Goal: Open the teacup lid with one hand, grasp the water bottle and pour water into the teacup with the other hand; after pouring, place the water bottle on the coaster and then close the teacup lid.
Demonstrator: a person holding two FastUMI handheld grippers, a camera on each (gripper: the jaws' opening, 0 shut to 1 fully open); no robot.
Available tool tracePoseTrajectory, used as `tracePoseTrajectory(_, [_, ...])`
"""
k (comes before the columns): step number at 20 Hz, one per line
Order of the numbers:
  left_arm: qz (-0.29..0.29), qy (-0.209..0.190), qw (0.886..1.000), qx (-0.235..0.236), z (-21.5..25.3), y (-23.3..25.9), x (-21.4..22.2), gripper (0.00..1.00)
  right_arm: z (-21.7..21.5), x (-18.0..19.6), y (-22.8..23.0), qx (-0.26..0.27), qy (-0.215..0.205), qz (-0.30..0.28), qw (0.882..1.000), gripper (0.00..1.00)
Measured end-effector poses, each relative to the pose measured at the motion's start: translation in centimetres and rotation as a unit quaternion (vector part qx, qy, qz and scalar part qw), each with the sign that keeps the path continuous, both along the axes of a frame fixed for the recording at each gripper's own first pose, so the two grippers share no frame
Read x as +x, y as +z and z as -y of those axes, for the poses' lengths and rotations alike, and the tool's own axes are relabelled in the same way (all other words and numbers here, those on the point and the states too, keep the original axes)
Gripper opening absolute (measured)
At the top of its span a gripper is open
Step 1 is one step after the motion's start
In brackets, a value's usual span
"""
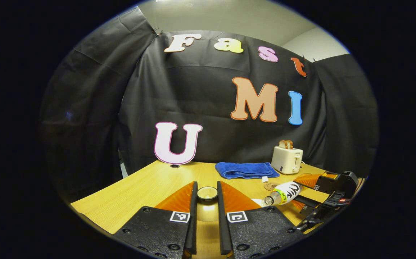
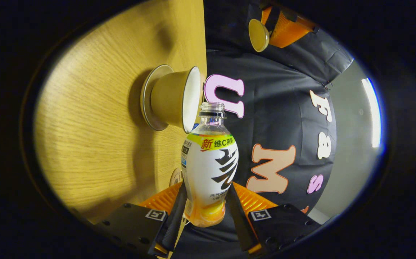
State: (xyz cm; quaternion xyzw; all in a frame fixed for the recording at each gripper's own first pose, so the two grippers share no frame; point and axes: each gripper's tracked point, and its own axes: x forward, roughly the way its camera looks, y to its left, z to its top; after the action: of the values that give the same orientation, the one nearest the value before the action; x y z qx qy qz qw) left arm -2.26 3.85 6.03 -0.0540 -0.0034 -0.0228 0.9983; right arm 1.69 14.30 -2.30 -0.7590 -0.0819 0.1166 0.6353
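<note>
You hold the small round teacup lid (image 1: 207, 193) between your left tongs (image 1: 207, 201), above the wooden tabletop (image 1: 150, 187). Behind it lies the folded blue towel (image 1: 247, 169), the white toaster (image 1: 286, 160) to its right. The capless labelled plastic water bottle (image 2: 209, 165) is tipped beside the open teacup (image 2: 173, 98), which sits on its saucer (image 2: 149, 96).

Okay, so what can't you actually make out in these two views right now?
Inside of the teacup, right gripper view: rim edge-on, so water level is hidden.
The coaster, left gripper view: partly behind the water bottle.
Base of the water bottle, right gripper view: covered by the jaws of the right gripper.
</note>
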Motion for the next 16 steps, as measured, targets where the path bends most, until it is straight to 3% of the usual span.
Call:
tracePoseTrajectory(7, [0.002, -0.001, 1.000, -0.007, -0.14, 0.22, -0.14, 0.22, -0.66, -0.57, -0.14, -0.080, 0.017, 0.025, 0.996, 0.69])
tracePoseTrajectory(16, [0.003, -0.006, 1.000, -0.008, 0.08, 0.46, -0.26, 0.22, -0.77, -0.77, -0.18, -0.145, 0.024, 0.045, 0.988, 0.69])
